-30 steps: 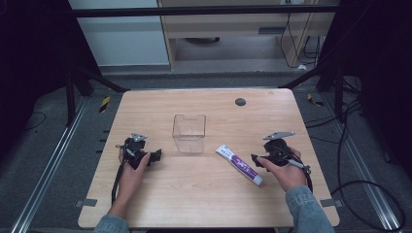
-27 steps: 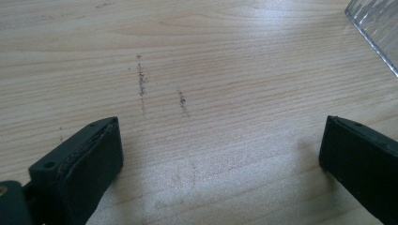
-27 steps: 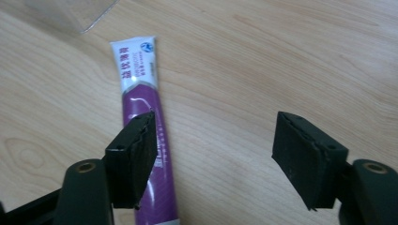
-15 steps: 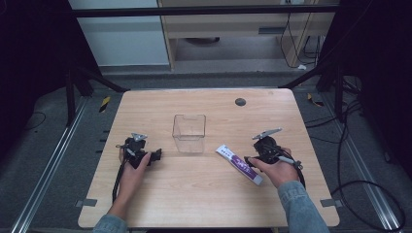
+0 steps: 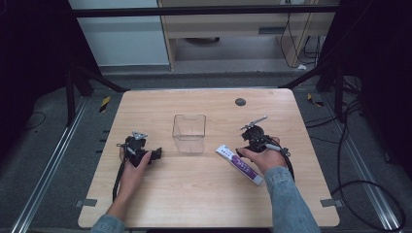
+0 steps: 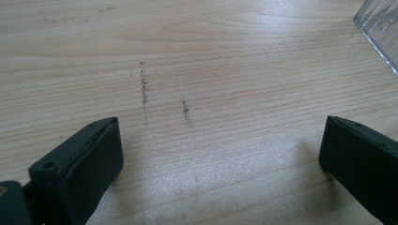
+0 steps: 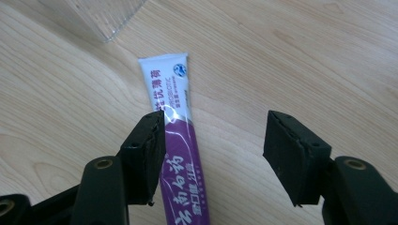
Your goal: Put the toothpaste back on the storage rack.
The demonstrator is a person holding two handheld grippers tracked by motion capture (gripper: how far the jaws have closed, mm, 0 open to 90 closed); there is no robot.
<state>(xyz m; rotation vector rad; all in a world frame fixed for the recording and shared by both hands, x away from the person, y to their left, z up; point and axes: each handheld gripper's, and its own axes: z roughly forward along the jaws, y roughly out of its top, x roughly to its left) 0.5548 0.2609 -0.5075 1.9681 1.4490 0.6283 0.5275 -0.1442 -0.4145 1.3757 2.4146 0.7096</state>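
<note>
1. The clear container (image 5: 189, 133) stands on the table (image 5: 204, 204) near its middle, slightly toward the far side.
2. The toothpaste tube (image 5: 240, 164) lies flat on the table, right of the container and nearer the person, set diagonally.
3. The right gripper (image 7: 213, 140) sits over the tube; the tube lies against one jaw, and the other jaw stands apart.
4. The left gripper (image 5: 156, 154) rests left of the container, on bare table.
</note>
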